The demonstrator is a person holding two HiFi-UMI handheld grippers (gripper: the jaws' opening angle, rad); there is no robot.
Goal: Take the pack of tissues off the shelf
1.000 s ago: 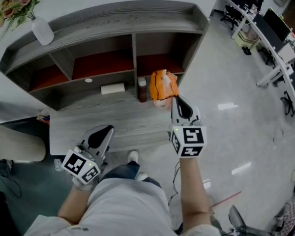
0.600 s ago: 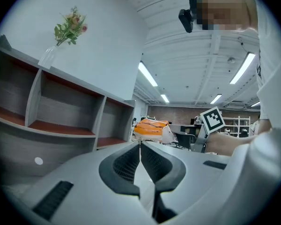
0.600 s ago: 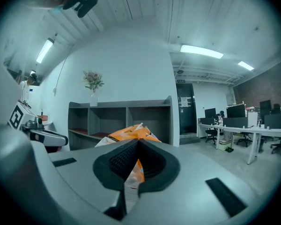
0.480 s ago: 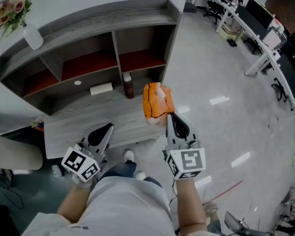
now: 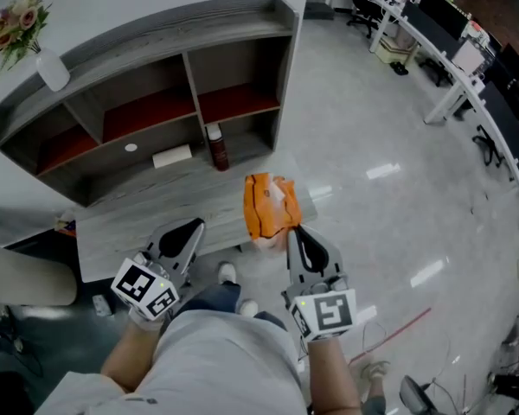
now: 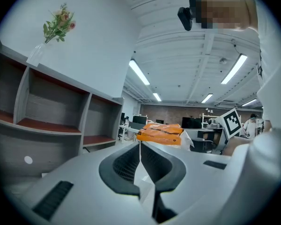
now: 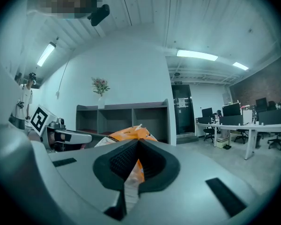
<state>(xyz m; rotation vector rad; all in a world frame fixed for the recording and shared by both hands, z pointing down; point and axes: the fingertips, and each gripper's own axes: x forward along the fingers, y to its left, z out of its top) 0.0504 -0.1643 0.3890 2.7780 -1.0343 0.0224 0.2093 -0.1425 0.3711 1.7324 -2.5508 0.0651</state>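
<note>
**Tissue pack clear of shelf, gripped on the right**

Finds the pack of tissues (image 5: 268, 207), orange with a white end, out of the shelf (image 5: 156, 54) and in the air. Places it in front of the right front corner of the low grey ledge (image 5: 112, 223) at the shelf's foot.

Records the right gripper (image 5: 294, 230) closed tight on the pack. Confirms in the right gripper view: dark pads pinched on the near edge of the wrapper, bulk of the pack beyond the tips.

Records the left gripper (image 5: 189, 227) with jaws brought together, pad against pad, closed on themselves. Places it low over the ledge's front edge, to the left of the pack and apart from it.

Notes on the grey level below the red-floored compartments:
- a dark bottle (image 5: 215, 148), upright, in front of the divider between the middle and right compartments;
- a white roll (image 5: 173, 156), lying on its side just left of the bottle.

Notes at the left end of the shelf top a white vase (image 5: 52, 69) with flowers (image 5: 9, 26). Notes to the right a glossy floor (image 5: 372, 145), and beyond it desks (image 5: 450, 50) with chairs and monitors.
</note>
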